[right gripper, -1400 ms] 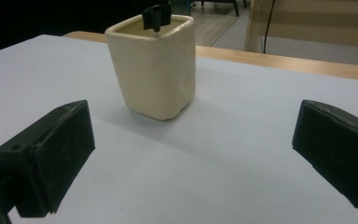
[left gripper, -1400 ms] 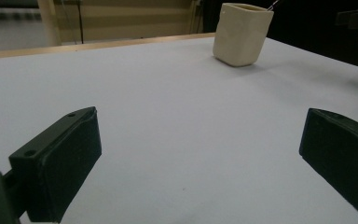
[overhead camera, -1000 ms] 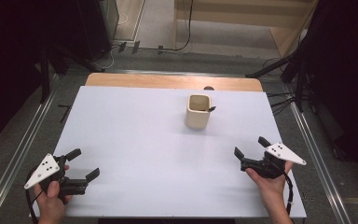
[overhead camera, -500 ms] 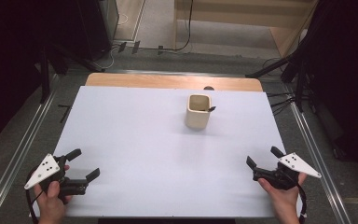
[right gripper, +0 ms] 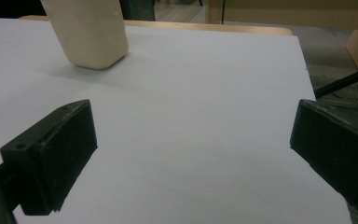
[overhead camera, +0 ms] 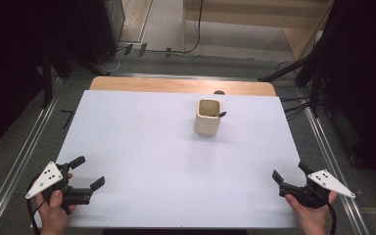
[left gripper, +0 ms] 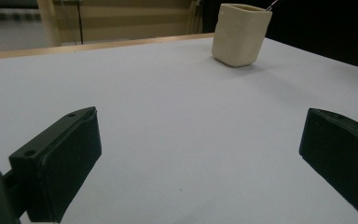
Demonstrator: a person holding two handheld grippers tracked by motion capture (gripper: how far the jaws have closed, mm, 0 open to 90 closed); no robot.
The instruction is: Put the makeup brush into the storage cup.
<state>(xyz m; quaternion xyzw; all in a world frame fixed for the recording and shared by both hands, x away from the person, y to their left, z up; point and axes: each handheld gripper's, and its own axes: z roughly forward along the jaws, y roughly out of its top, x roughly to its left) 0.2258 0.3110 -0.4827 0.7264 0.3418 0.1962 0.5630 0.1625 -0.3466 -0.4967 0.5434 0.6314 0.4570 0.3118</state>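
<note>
Right tool pulling back to near worktop corner, released; left tool idling, released. Cup sitting untouched, well apart; nothing grasped yet.

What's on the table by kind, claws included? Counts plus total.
Cream cups: 1
Dark utensils standing in that cup: 1
Handheld claws: 2, left claw and right claw, both open
Total: 4

Even overhead light is brightening the white table while the surroundings are staying dark. Both gripper views are looking soft, with near jaws blurring.
</note>
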